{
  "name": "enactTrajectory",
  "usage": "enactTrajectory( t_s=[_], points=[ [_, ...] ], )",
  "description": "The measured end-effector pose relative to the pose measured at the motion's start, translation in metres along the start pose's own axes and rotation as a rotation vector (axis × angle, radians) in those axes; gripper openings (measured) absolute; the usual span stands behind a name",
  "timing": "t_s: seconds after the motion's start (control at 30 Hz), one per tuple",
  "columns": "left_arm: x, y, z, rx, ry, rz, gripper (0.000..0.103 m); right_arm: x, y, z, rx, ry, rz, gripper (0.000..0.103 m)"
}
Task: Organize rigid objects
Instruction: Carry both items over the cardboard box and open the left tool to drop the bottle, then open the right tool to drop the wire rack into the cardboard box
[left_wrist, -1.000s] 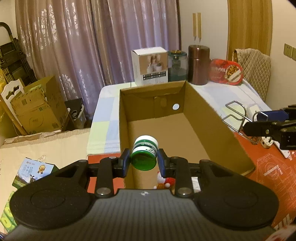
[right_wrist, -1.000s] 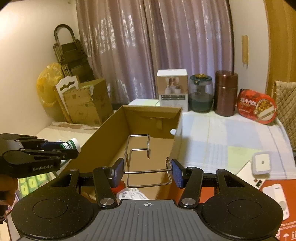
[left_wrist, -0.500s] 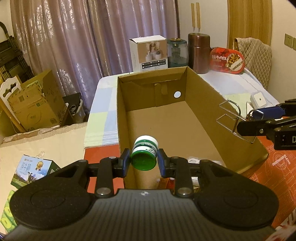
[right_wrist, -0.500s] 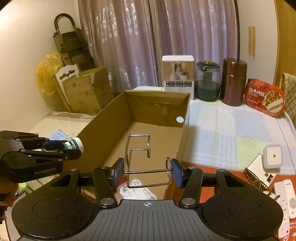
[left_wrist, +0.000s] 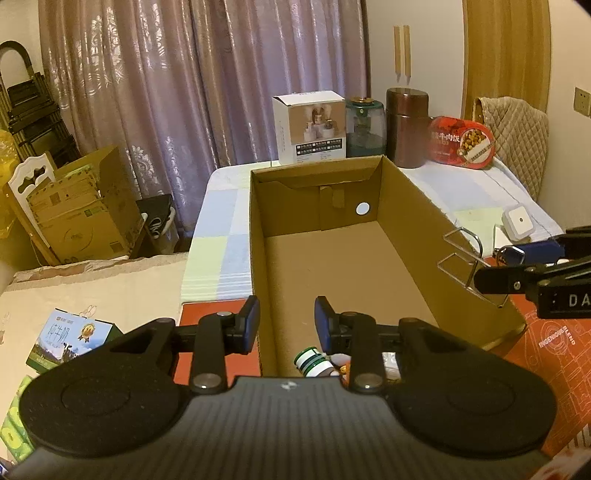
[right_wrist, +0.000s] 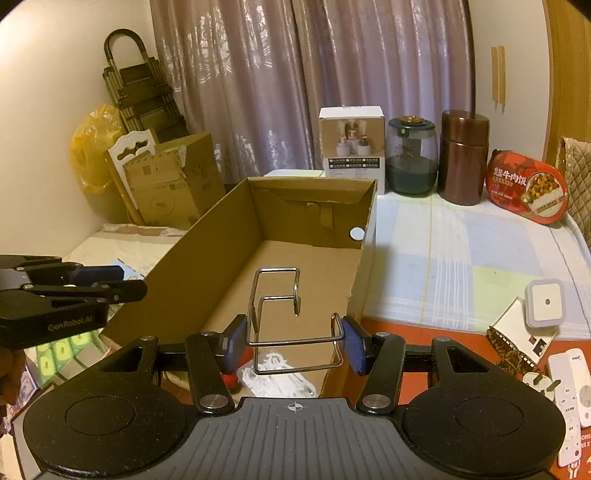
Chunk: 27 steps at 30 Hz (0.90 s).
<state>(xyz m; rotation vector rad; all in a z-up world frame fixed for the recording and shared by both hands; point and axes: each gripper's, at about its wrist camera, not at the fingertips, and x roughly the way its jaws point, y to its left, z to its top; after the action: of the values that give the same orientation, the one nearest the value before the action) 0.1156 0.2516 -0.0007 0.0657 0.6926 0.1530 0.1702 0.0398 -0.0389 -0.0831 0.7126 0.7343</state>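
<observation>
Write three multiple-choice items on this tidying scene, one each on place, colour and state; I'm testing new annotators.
1. Where is the small white bottle with the green cap?
A) lying inside the open cardboard box, at its near end
B) on the checked cloth
C) between the left gripper's pads

2. What colour is the tall cylindrical canister beyond the box?
A) white
B) brown
C) yellow

3. What is the right gripper doing?
A) open and empty
B) shut on a remote
C) shut on the bent metal wire rack

Key: 1 A, it lies on the box floor; 2 B, it is glossy brown; 3 C, both pads press the wire.
</observation>
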Motion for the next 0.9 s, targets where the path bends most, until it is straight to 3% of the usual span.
enactTrajectory(
  t_s=[0.63,0.7,0.77,0.83,0.9],
  points=[
    [-0.003,-0.003,-0.002,-0.021,0.001,-0.013,0.027,0.004,-0.001,-0.005,0.016,0.007,0.003,0.051],
    [-0.003,-0.004,-0.002,-0.019,0.001,-0.009,0.028,0.004,-0.003,-0.004,0.034,-0.004,0.037,0.051],
    [-0.004,-0.004,-0.002,-0.024,-0.002,-0.008,0.030,0.002,-0.004,-0.004,0.042,-0.010,0.047,0.054],
    [-0.007,-0.005,-0.003,-0.031,-0.005,-0.011,0.031,-0.004,-0.007,-0.003,0.052,-0.035,0.044,0.064],
    [-0.010,-0.007,-0.003,-0.039,-0.011,-0.015,0.031,-0.011,-0.011,-0.003,0.073,-0.050,0.038,0.064]
  ],
)
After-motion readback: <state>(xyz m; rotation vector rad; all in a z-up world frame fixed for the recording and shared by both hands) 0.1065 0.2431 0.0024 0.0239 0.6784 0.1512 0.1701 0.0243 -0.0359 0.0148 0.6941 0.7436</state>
